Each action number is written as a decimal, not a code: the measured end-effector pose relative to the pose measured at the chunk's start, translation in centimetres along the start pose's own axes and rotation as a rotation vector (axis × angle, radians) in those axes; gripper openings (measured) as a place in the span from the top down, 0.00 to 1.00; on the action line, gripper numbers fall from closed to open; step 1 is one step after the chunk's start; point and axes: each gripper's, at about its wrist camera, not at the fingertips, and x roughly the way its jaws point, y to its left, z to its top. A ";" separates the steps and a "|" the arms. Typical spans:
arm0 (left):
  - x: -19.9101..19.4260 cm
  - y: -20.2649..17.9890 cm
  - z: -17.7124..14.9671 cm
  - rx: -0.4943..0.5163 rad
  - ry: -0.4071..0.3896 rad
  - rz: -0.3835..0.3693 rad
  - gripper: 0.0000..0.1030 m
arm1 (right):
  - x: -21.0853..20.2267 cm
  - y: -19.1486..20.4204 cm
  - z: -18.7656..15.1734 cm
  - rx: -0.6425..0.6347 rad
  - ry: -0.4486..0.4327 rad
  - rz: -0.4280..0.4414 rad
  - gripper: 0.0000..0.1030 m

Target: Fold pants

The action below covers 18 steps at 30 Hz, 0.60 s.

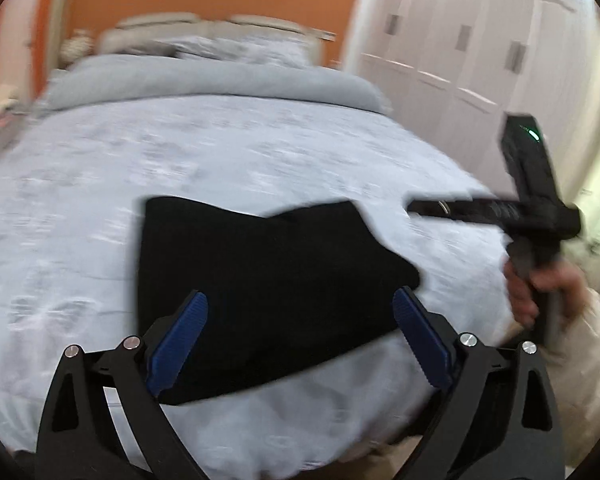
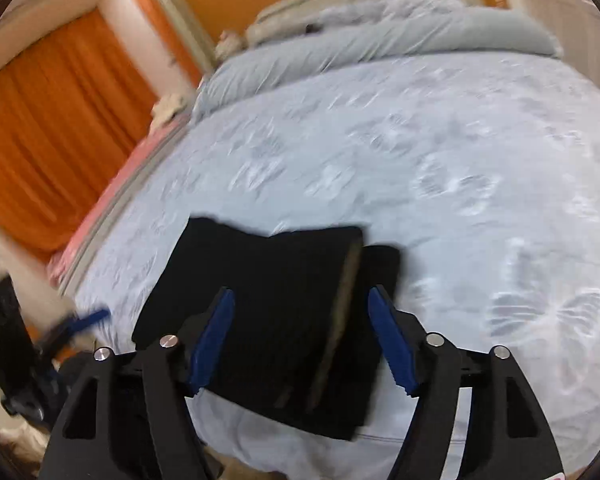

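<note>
The black pants [image 1: 260, 280] lie folded into a compact stack near the front edge of the bed [image 1: 180, 152]. They also show in the right wrist view [image 2: 272, 312], with a fold edge running down the stack. My left gripper [image 1: 300, 304] is open and empty, hovering just above and in front of the pants. My right gripper [image 2: 300, 300] is open and empty above the same stack. The right gripper's body [image 1: 536, 208] shows at the right of the left wrist view, held in a hand. The left gripper's blue finger [image 2: 94, 316] shows at the left edge of the right wrist view.
The bed has a pale blue patterned cover, with a folded grey duvet [image 1: 204, 80] and pillows at its head. White wardrobe doors [image 1: 480, 48] stand to the right. Orange curtains [image 2: 52, 128] hang to the left. The bed's front edge is just below the pants.
</note>
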 end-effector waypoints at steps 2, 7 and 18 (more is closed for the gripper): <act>0.3 1.4 0.6 -0.029 0.005 0.092 0.11 | 3.2 0.6 0.0 -0.007 0.070 -0.046 0.34; 1.4 5.3 1.4 -0.141 0.027 0.201 0.11 | 7.8 0.2 -0.5 0.046 0.147 -0.097 0.58; 3.2 7.8 0.3 -0.191 0.061 0.296 0.11 | 6.3 -2.0 -1.0 0.052 0.131 -0.198 0.83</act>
